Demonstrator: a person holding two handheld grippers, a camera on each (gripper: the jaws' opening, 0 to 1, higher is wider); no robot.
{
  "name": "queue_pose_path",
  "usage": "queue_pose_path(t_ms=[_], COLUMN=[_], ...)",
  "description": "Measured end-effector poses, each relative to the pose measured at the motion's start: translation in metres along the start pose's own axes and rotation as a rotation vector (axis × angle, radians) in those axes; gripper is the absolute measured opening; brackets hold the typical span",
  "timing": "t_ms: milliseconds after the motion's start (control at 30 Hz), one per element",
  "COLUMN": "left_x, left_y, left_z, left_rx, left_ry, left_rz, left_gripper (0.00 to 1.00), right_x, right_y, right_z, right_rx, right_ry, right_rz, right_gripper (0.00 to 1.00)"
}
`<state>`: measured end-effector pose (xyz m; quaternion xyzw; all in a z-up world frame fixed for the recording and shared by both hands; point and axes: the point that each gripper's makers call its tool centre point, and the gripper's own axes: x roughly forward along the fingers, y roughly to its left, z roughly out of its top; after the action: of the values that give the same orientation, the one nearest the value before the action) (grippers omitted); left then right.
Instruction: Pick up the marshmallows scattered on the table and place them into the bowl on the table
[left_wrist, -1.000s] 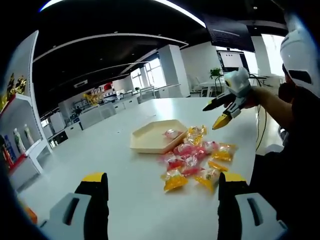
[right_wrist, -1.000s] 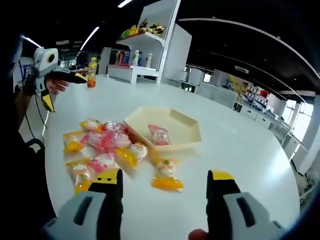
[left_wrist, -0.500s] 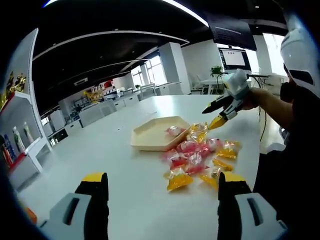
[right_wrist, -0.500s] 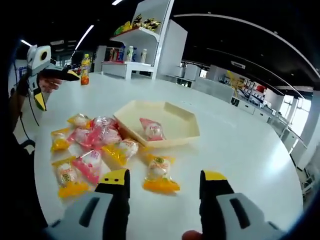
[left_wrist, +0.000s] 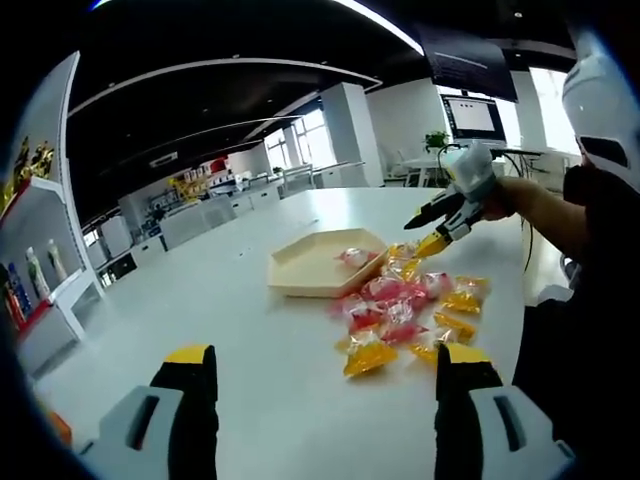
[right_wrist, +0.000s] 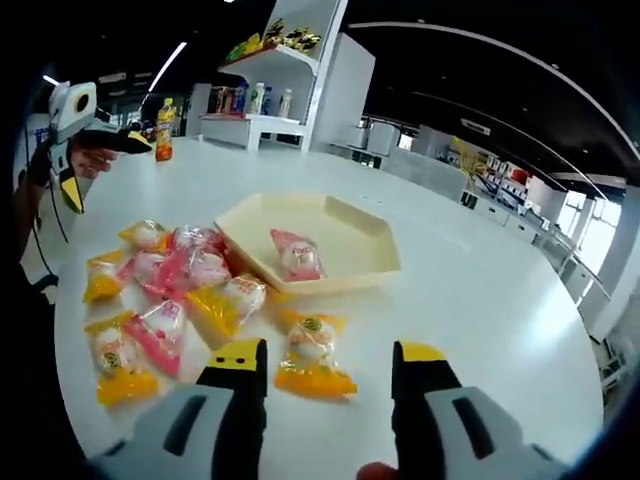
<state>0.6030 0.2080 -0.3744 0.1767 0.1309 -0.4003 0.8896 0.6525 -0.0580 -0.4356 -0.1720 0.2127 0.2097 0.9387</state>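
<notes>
Wrapped marshmallows lie scattered on the white tabletop (right_wrist: 480, 290) beside a cream hexagonal bowl (right_wrist: 355, 265).

The right tongs (right_wrist: 325, 362) are held spread, nothing between them, low over a yellow-wrapped marshmallow (right_wrist: 312, 355). The left tongs (left_wrist: 325, 362) are likewise parted and empty, raised above the tabletop. One pink-wrapped marshmallow (right_wrist: 295, 254) is seen inside the bowl; the pink and yellow pile (right_wrist: 165, 285) rests just beside its rim. A bottle (right_wrist: 163, 130) stands farther off.

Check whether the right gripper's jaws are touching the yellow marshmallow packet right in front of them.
Apart. In the right gripper view, bare table shows between the open right gripper and the yellow marshmallow packet lying between its tips.
</notes>
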Motion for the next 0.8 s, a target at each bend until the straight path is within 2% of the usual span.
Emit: queue_pose_path(t_ms=[167, 433, 533, 800], left_x=[-0.002, -0.004, -0.004, -0.005], left_y=[0.004, 0.008, 0.008, 0.008], left_z=[-0.001, -0.003, -0.002, -0.004], left_rx=[-0.001, -0.01, -0.008, -0.011], left_ry=[0.0, -0.002, -0.003, -0.002], left_rz=[0.008, 0.018, 0.019, 0.023], left_gripper=[0.9, 0.89, 0.89, 0.89], right_x=[0.006, 0.012, 0.013, 0.016], right_y=[-0.003, 0.005, 0.007, 0.007], right_z=[-0.001, 0.0, 0.002, -0.002], right_rx=[-0.03, -0.017, 0.002, 0.023], right_ry=[0.007, 0.013, 0.002, 0.009], right_rz=[-0.025, -0.007, -0.007, 0.002], right_gripper=[0.44, 0.38, 0.24, 0.27])
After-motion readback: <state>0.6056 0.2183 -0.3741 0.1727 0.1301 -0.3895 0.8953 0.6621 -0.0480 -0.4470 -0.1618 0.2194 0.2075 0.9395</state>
